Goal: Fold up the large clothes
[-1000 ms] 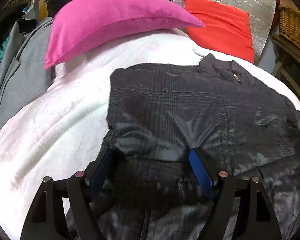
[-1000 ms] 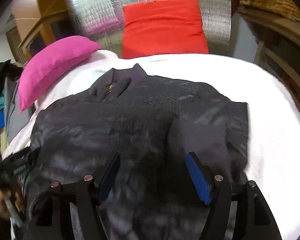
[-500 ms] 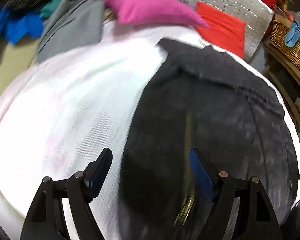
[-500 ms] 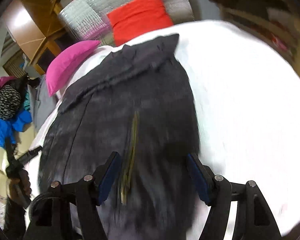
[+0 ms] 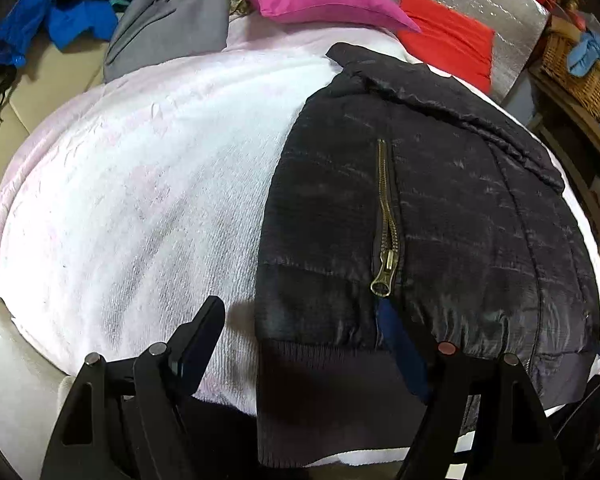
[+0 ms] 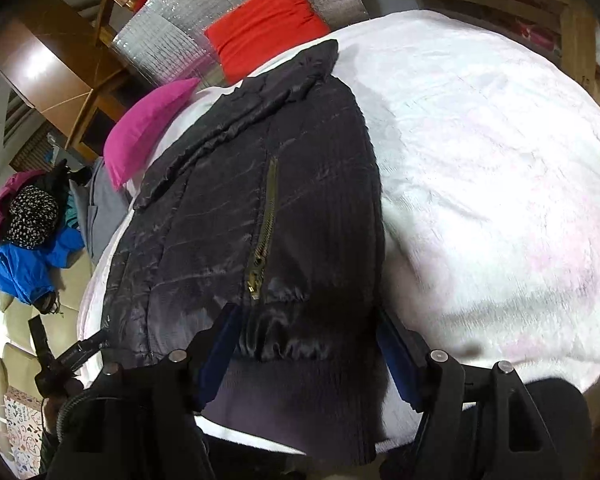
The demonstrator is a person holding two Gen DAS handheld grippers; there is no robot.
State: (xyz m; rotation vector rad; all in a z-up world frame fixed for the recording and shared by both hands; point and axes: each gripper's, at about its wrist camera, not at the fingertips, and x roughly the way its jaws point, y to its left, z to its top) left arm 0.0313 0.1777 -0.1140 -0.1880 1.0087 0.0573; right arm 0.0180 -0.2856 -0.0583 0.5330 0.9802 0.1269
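Left wrist view: the left tongs [image 5: 300, 348] stand wide and empty over the near edge of the bed [image 5: 140, 184], straddling the left border of the black jacket [image 5: 420, 208]. A second ago the jacket lay broad; now it is folded into a narrow strip. At its right border, the right tongs [image 6: 304, 344] gape empty astride the hem.
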